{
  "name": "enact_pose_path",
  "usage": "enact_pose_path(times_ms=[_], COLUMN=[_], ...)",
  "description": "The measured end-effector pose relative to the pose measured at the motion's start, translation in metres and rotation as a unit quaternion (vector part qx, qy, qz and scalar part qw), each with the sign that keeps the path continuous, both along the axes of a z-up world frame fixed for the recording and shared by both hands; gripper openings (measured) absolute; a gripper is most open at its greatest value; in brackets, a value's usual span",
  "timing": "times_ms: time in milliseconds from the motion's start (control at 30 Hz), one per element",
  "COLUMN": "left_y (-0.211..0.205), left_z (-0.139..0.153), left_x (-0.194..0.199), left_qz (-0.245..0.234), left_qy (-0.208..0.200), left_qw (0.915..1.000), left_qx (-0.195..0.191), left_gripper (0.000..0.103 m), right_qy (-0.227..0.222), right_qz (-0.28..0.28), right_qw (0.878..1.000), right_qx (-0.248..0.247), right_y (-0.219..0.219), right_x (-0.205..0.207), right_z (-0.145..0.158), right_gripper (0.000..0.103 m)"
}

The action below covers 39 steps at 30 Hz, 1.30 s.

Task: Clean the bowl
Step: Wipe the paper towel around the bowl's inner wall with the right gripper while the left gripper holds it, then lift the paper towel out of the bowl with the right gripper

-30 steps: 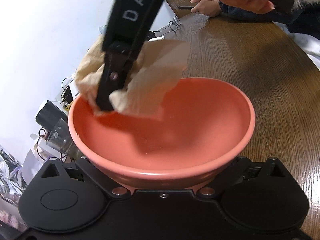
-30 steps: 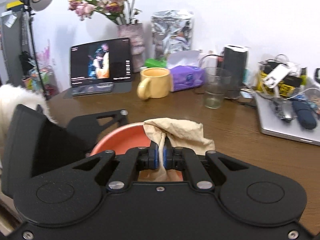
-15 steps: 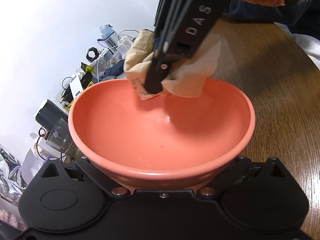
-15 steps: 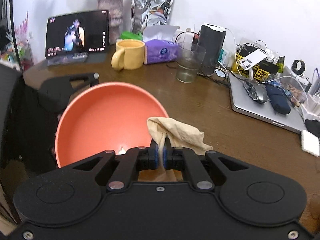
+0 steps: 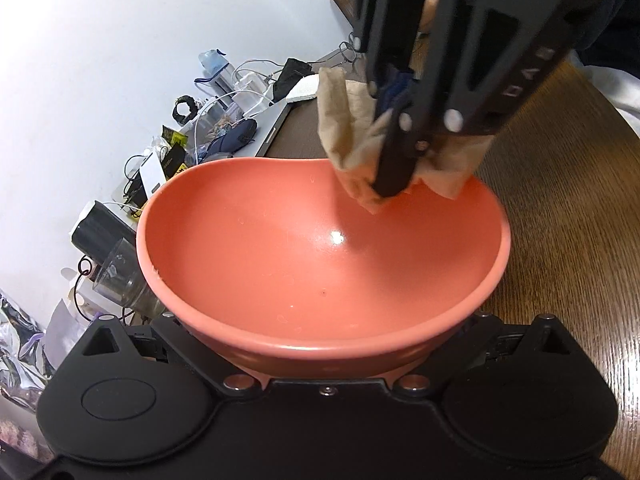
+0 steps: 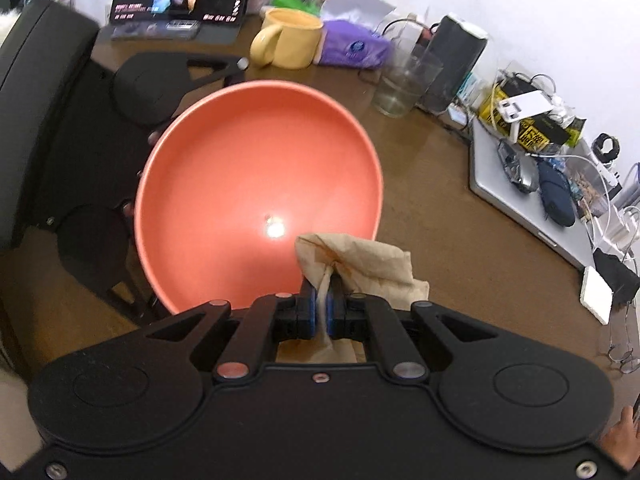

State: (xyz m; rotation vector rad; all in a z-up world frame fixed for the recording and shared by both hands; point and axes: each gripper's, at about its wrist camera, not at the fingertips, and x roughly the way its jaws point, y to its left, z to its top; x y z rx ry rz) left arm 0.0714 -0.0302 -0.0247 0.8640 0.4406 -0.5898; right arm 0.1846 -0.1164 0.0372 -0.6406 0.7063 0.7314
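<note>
Coral-red bowl (image 5: 320,248) sits on the brown wooden table (image 5: 572,216), tilted toward my right side, its near wall seated against the left gripper (image 5: 326,364). I judge the left jaws to be clamped on that wall, since the bowl stays propped at an angle, but the fingertips are hidden under the rim, so I cannot confirm the grip.

Step in hand: wiping the interior. My right gripper (image 6: 320,300) has its 2 blue pads (image 6: 306,312) pressed together on a crumpled tan paper towel (image 6: 360,260). In the left wrist view the towel hangs at the far rim, touching or just above the inner wall; I cannot tell which.

Small water droplets and 1 dark speck (image 5: 323,292) show on the inner surface, so I judge the cleaning unfinished.

Next move calls for: lower the towel onto the inner wall, then sweep it across the floor toward the speck, keeping the pinch firm.

Pose: right gripper points steeply down over the far rim; left gripper points moderately downward, low beside the bowl.
</note>
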Motion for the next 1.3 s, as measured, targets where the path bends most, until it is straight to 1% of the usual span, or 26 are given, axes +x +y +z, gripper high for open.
enact_pose_path(times_ms=[133,233,300,400,500,600,667,767,833,1000,1133,1233,1300], left_y=[0.002,0.002,0.002,0.002,0.002,0.002,0.002,0.006,0.006,0.005,0.007,0.008,0.010], left_z=[0.001,0.000,0.000,0.000,0.000,0.000,0.000,0.003,0.003,0.002,0.002,0.002,0.003], left_x=[0.001,0.000,0.001,0.001,0.001,0.001,0.001,0.008,0.009,0.010,0.014,0.019,0.023], left_qz=[-0.001,-0.002,-0.002,0.000,0.000,-0.001,0.000,-0.003,-0.003,-0.003,-0.003,-0.003,-0.003], left_qy=[0.002,0.000,0.001,0.003,0.003,0.002,0.003,0.004,0.005,0.004,0.005,0.005,0.005], left_qw=[1.0000,1.0000,1.0000,1.0000,1.0000,1.0000,1.0000,1.0000,1.0000,1.0000,1.0000,1.0000,1.0000], left_qx=[-0.002,-0.001,-0.001,-0.003,-0.003,-0.003,-0.004,-0.004,-0.005,-0.004,-0.005,-0.005,-0.006], left_gripper=[0.098,0.098,0.098,0.098,0.098,0.098,0.098,0.098,0.098,0.098,0.099,0.098,0.098], right_qy=[0.018,0.036,0.057,0.101,0.123,0.152,0.163,0.186,0.193,0.195,0.187,0.170,0.162], right_qz=[0.009,0.011,0.013,0.016,0.021,0.031,0.037,0.045,0.053,0.067,0.074,0.078,0.080], right_qw=[1.000,0.999,0.998,0.993,0.990,0.983,0.979,0.969,0.963,0.953,0.946,0.941,0.940], right_qx=[-0.005,0.003,0.016,0.050,0.071,0.101,0.118,0.157,0.180,0.222,0.254,0.281,0.290], right_y=[0.001,-0.001,-0.003,-0.008,-0.009,-0.011,-0.011,-0.012,-0.011,-0.011,-0.014,-0.017,-0.017], right_x=[-0.003,-0.003,-0.002,0.002,0.004,0.006,0.006,0.009,0.010,0.015,0.016,0.018,0.018], right_z=[-0.003,-0.002,-0.001,0.003,0.004,0.006,0.007,0.010,0.011,0.014,0.017,0.021,0.023], right_gripper=[0.005,0.005,0.005,0.005,0.005,0.005,0.005,0.005,0.005,0.005,0.005,0.005,0.005])
